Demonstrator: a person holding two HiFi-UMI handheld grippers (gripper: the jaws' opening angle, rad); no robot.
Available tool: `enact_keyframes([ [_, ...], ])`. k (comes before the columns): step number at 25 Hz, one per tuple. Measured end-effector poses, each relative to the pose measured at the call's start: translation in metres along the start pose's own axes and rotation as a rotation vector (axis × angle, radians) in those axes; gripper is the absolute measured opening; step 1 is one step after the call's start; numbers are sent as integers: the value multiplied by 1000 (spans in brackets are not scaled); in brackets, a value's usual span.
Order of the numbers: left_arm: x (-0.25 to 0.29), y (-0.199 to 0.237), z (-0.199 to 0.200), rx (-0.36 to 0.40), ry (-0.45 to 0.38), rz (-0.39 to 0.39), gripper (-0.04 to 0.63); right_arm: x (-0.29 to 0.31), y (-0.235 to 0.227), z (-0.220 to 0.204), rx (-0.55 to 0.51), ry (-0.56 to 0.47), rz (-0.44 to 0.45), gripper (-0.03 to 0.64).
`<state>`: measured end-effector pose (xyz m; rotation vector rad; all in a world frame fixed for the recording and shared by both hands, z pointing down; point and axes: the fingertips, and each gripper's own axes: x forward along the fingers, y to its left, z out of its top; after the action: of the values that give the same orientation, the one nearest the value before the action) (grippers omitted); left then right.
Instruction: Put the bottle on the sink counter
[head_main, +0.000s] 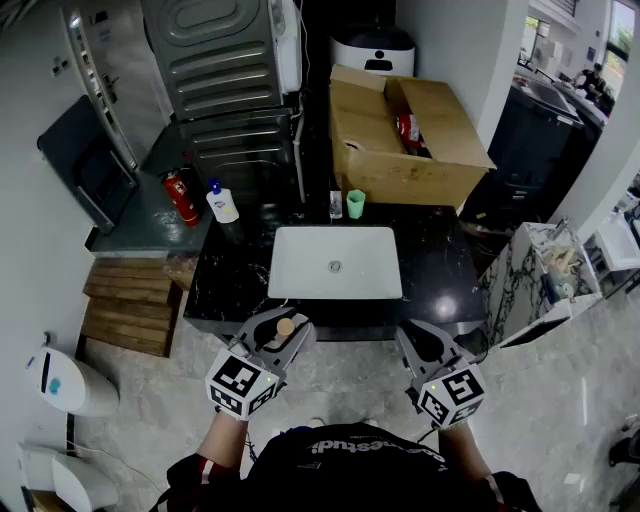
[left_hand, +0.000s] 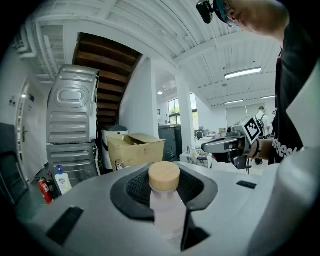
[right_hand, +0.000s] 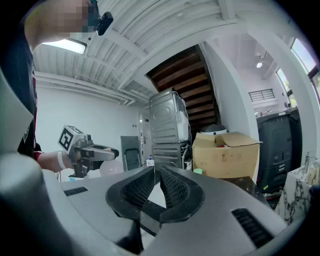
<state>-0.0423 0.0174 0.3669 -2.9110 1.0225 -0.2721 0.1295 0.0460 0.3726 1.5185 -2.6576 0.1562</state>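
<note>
A small bottle (left_hand: 164, 202) with a pale pink see-through body and a round wooden cap sits between the pads of my left gripper (left_hand: 168, 173), which is shut on it. In the head view the bottle (head_main: 285, 328) and the left gripper (head_main: 289, 322) hang just in front of the black marble sink counter (head_main: 441, 268), near the front edge of its white basin (head_main: 300, 262). My right gripper (head_main: 411, 333) is level with it to the right, in front of the counter. Its jaws are together with nothing between them (right_hand: 157, 173). The right gripper view shows the left gripper (right_hand: 86, 150) side-on.
On the counter's back edge stand a green cup (head_main: 355, 203) and a white pump bottle (head_main: 222, 203), with a red fire extinguisher (head_main: 181, 198) to the left. An open cardboard box (head_main: 400, 130) sits behind. Wooden pallets (head_main: 130, 300) lie at left, a marble cabinet (head_main: 535, 275) at right.
</note>
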Motion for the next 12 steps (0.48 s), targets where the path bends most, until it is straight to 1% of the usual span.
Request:
enact_keyframes([
  [3, -2, -1, 1, -4, 2, 6, 118, -4, 0, 1, 11, -4, -3, 61],
  [12, -4, -5, 5, -1, 4, 17, 118, -7, 2, 8, -4, -22, 8, 61],
])
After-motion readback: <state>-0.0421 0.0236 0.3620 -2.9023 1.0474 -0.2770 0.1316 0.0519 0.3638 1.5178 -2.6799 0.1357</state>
